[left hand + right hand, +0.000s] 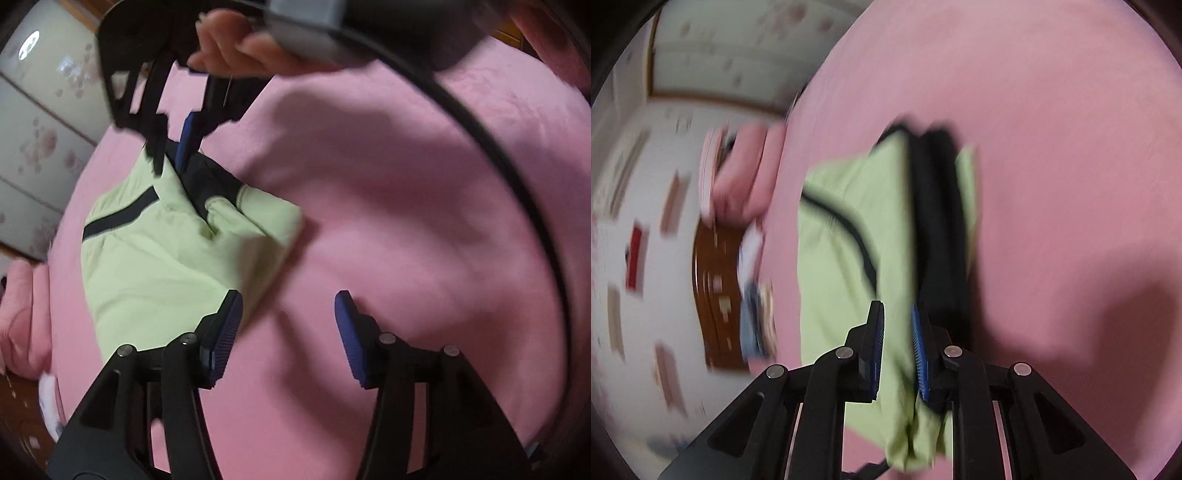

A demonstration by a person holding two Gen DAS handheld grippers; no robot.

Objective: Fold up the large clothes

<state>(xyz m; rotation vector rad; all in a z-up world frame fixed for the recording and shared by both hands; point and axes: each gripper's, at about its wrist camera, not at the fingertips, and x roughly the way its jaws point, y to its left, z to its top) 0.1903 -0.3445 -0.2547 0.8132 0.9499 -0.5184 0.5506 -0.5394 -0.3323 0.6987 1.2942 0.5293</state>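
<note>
My left gripper (288, 332) stood with its blue pads well apart and nothing between them, only the pink bedspread (406, 221) showing in the gap. The left pad's tip overlapped the edge of the light green jacket (155, 266) in that view; I could not tell whether it touched the cloth.

The jacket lay folded on the bedspread, toward nine o'clock from the middle of my left wrist view, its black lining (207, 181) exposed at the top and a black zip line (122, 218) crossing the green at ten o'clock.

My right gripper (173, 147) showed at eleven o'clock in the same view, my hand (236, 48) on its handle above, its tips down at the black lining. From its own camera, the right gripper's (897, 347) pads stood a narrow way apart with green fabric (849, 236) in the gap; blur hid whether they pressed it.

A black cable (517, 177) arced across at two o'clock. A floral wardrobe (40, 122) stood at ten o'clock.
</note>
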